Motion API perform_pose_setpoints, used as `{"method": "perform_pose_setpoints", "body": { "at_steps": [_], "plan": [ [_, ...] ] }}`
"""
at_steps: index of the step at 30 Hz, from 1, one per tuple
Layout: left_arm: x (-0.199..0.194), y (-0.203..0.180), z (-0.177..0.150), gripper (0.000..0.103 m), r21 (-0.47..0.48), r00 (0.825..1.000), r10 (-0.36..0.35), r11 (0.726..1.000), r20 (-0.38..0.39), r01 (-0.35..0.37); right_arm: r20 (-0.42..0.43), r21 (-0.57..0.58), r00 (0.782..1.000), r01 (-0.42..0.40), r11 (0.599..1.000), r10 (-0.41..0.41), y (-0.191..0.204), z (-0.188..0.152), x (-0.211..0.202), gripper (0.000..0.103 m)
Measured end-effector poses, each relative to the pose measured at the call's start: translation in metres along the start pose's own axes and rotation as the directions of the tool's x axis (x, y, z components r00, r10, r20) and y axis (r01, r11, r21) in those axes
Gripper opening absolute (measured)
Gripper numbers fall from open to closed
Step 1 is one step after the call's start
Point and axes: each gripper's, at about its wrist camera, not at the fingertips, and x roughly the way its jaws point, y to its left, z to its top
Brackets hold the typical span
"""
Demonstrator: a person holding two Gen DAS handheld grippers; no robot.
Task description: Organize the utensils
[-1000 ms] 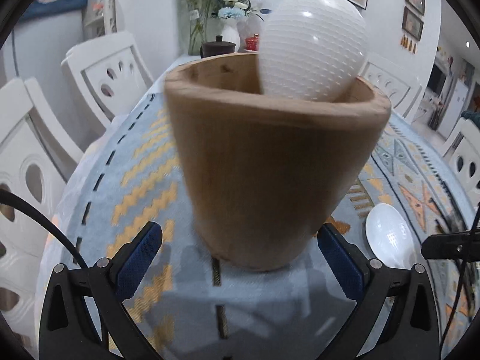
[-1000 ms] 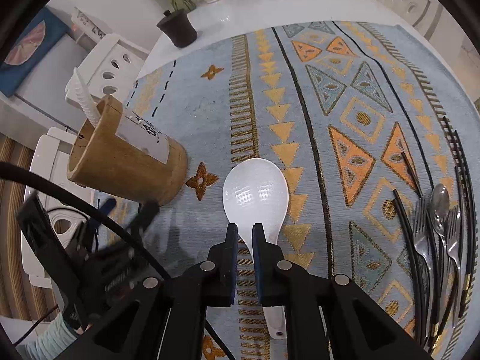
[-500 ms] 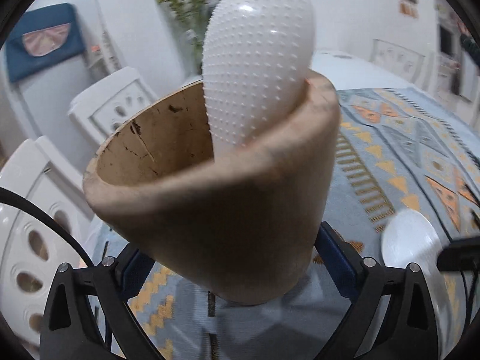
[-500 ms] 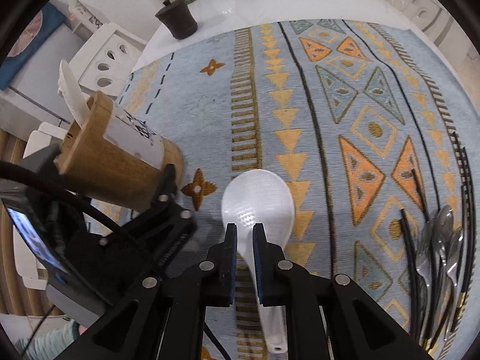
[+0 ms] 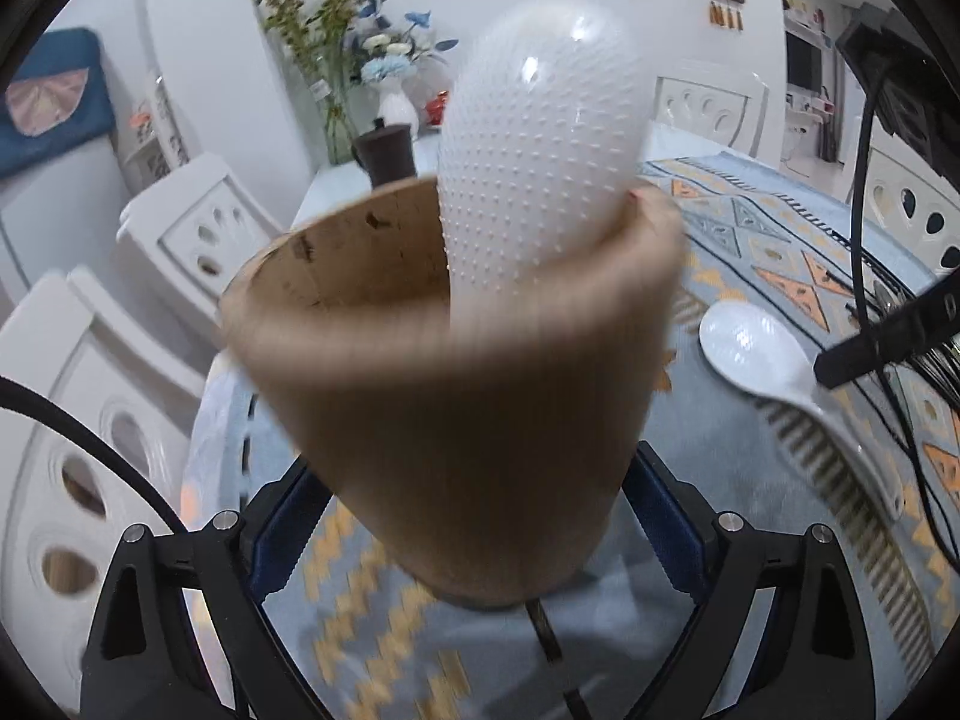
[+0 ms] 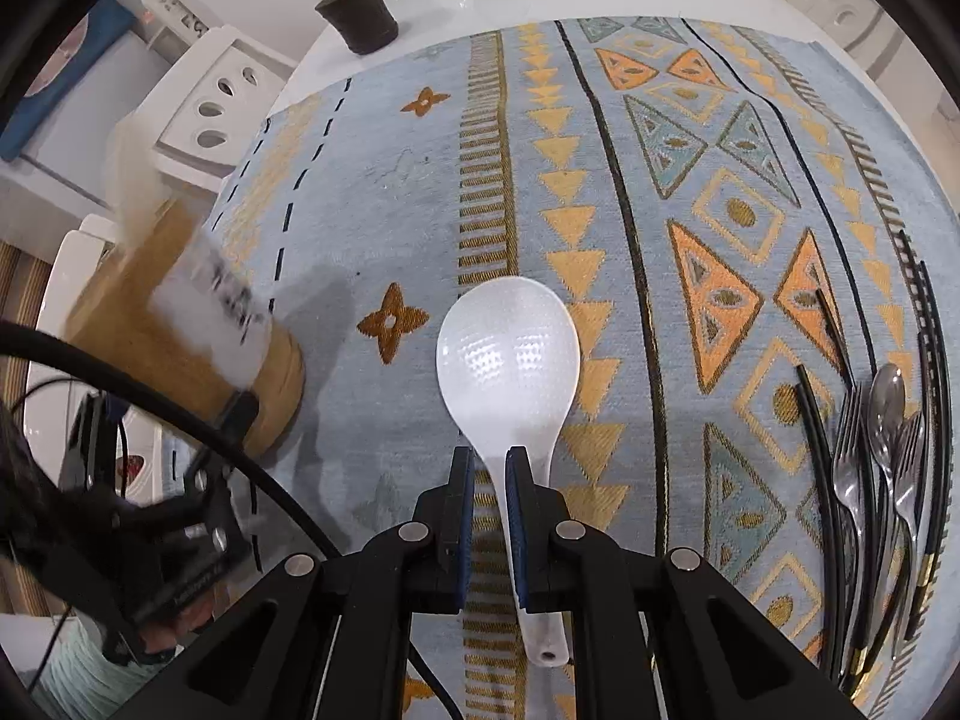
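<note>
Patterned blue tablecloth [image 6: 372,228]: spread beneath both tools, orange triangles and diamonds running ahead of the right gripper.

Wooden holder [image 5: 456,396]: tilted, motion-blurred, lodged between the pads of the left gripper [image 5: 474,516]; jaws closing around its lower wall, blue pads close against both sides. Seen from the right wrist as a blurred shape [image 6: 180,336] to the left of that tool, its base near the cloth's edge.

Dimpled white rice paddle [image 5: 540,144]: standing in the holder, leaning on the rim farthest from the left gripper.

White rice spoon [image 6: 510,360]: flat on the cloth, bowl ahead of the right gripper [image 6: 489,480], neck pinched between its nearly pressed-together pads, handle end trailing back under the tool. Right gripper angled steeply down.

Metal cutlery [image 6: 882,450] and black chopsticks [image 6: 822,420]: lying far right of the right gripper.

Dark pot [image 6: 357,15]: far ahead, left, beyond the cloth.
</note>
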Motion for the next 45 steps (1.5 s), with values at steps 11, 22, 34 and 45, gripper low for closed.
{"method": "perform_pose_setpoints", "body": {
  "at_steps": [11, 22, 34, 45],
  "plan": [
    [0.015, -0.006, -0.025, 0.095, -0.090, 0.990, 0.012, 0.996, -0.140, -0.024, 0.012, 0.036, 0.999, 0.048, 0.998, -0.048, -0.011, -0.002, -0.008, 0.051],
    [0.029, 0.008, -0.020, 0.097, -0.172, 0.984, -0.033, 0.985, -0.174, 0.003, -0.049, -0.063, 0.965, 0.253, 0.965, -0.256, 0.015, 0.007, 0.026, 0.054],
    [0.033, 0.006, -0.016, 0.100, -0.194, 0.982, -0.050, 0.981, -0.180, 0.015, -0.137, 0.051, 0.985, 0.114, 0.992, -0.106, -0.001, 0.036, 0.039, 0.069],
    [0.032, 0.012, -0.017, 0.100, -0.201, 0.982, -0.060, 0.979, -0.178, 0.023, -0.170, 0.056, 0.969, 0.189, 0.980, -0.177, -0.005, 0.044, 0.036, 0.020]
  ]
}}
